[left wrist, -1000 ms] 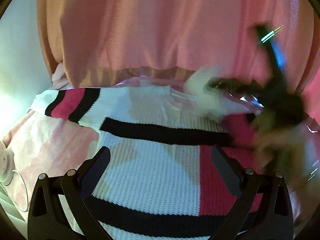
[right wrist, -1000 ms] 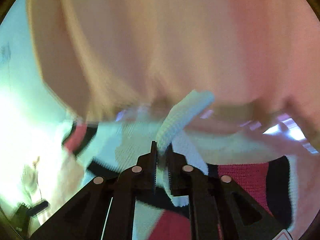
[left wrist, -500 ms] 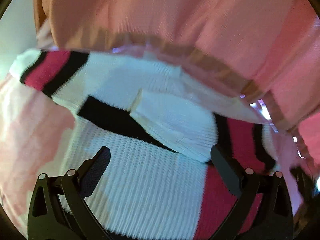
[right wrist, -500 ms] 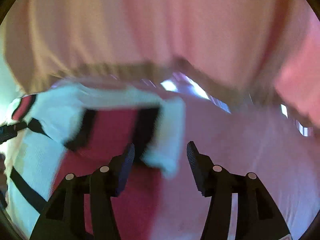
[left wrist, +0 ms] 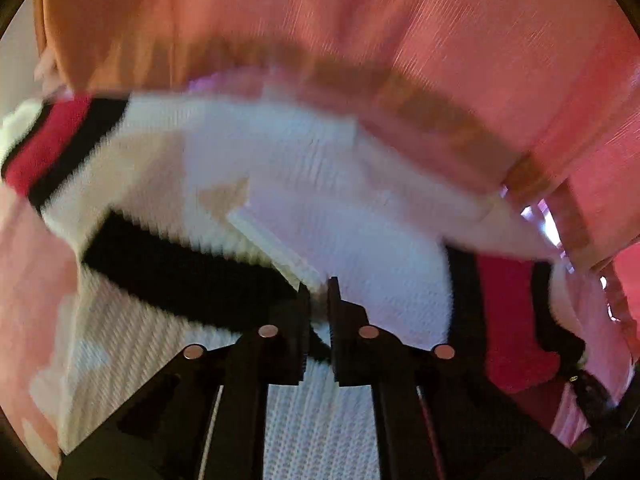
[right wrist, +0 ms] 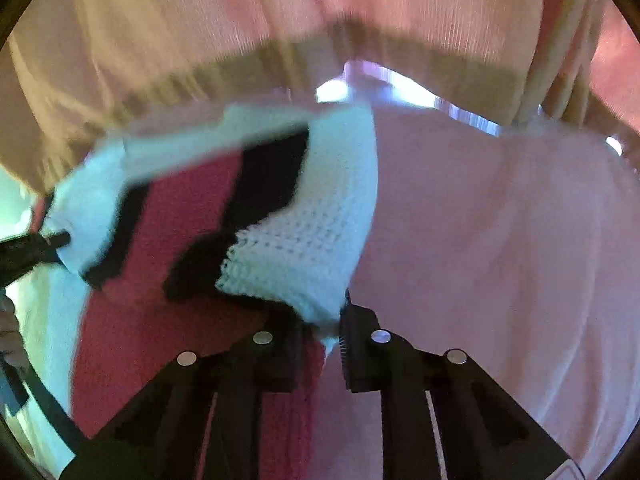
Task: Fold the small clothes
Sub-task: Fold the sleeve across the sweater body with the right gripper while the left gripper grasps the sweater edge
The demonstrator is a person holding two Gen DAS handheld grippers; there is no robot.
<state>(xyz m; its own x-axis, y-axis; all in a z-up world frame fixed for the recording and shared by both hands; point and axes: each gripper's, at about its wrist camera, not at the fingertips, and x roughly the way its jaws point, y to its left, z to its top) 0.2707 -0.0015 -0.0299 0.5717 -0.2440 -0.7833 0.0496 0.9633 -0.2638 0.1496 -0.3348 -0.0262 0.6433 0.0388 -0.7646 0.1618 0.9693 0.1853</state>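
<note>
A small knit sweater, white with black and red stripes, lies on a pink bedspread. My left gripper is shut on the white folded-over sleeve near the black chest stripe. My right gripper is shut on the white cuff end of the sweater's striped right sleeve, which is raised off the bed. The left gripper's tip shows in the right wrist view at the far left, at the sweater.
A pink-orange curtain hangs close behind the bed along the far edge, also seen in the right wrist view. Bare pink bedspread stretches to the right of the sweater.
Both grippers were open half a second ago and have closed on the sweater: the left on the folded sleeve, the right on the right cuff, which is now lifted.
</note>
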